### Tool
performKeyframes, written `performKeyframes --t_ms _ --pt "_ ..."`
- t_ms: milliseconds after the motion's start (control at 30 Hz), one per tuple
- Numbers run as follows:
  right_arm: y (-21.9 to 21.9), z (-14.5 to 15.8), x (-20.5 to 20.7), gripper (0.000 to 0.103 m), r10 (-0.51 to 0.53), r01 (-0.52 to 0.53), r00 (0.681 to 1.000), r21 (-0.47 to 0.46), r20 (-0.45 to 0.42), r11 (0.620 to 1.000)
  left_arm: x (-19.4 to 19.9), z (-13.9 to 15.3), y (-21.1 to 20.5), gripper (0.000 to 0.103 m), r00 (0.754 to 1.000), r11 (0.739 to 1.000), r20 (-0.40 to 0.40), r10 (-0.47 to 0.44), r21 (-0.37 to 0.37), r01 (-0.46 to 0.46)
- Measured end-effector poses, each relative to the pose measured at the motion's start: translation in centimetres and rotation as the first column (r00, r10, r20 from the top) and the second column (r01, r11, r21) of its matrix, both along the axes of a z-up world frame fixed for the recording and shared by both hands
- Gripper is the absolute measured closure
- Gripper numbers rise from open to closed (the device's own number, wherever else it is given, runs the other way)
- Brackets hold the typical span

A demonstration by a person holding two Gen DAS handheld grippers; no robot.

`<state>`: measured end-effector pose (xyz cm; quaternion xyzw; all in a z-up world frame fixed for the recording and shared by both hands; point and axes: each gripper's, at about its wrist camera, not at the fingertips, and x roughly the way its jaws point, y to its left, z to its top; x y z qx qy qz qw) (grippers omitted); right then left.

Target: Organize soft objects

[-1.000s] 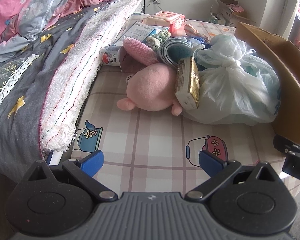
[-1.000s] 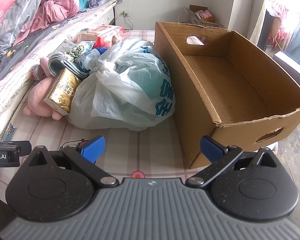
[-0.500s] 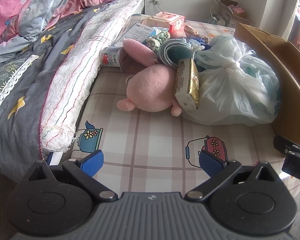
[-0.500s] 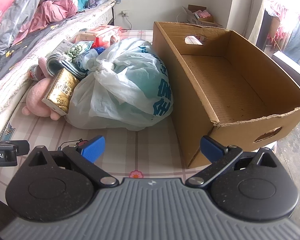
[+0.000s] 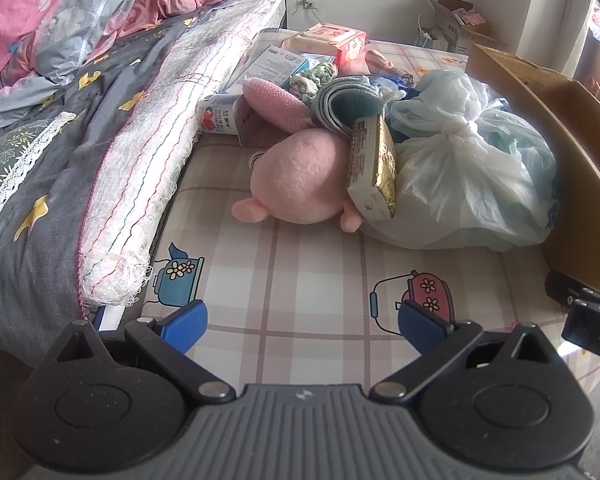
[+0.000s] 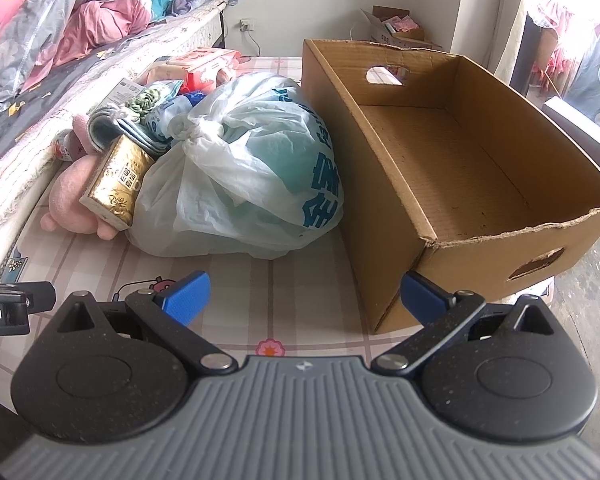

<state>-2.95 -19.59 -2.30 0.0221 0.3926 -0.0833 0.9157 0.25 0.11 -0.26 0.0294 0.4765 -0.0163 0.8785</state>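
Soft objects lie unsorted in the left wrist view: a pink plush toy (image 5: 300,184) on the checked mat (image 5: 300,280), touching a gold packet (image 5: 374,168) and a knotted plastic bag (image 5: 468,168); the left hand-held gripper (image 5: 302,320) is spread wide, holding nothing, short of the pile. In the right wrist view the cardboard box (image 6: 452,168) just beside the bag stands empty; the right hand-held gripper (image 6: 304,296) gapes, also holding nothing; I judge all sorting remains.
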Motion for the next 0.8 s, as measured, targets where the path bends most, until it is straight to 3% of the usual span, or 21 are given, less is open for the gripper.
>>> performKeyframes --t_ms 233,333,467,633,800 --pt "-0.1 0.3 -0.2 0.001 0.004 -0.004 1.000 -0.001 0.019 1.000 -0.1 0.4 0.0 0.001 1.000 1.000 0.027 -0.008 0.018 0.007" --pt "-0.3 1.2 -0.1 0.001 0.007 -0.007 0.999 0.003 0.051 1.000 0.1 1.7 0.1 0.001 0.996 0.999 0.088 -0.030 0.038 0.027" --pt "-1.0 2.8 0.5 0.001 0.033 -0.040 0.996 0.091 0.085 0.995 0.9 3.8 0.4 0.001 0.983 0.997 0.171 -0.063 0.064 0.053" --pt "0.3 5.1 0.2 0.001 0.090 -0.101 0.978 0.053 0.190 0.993 2.2 4.8 1.4 0.001 0.970 0.997 0.230 -0.076 0.011 0.076" --pt "0.9 3.9 0.7 0.001 0.122 -0.153 0.971 0.143 0.204 0.978 3.4 3.5 2.2 0.002 0.975 0.995 0.205 -0.085 -0.032 0.093"
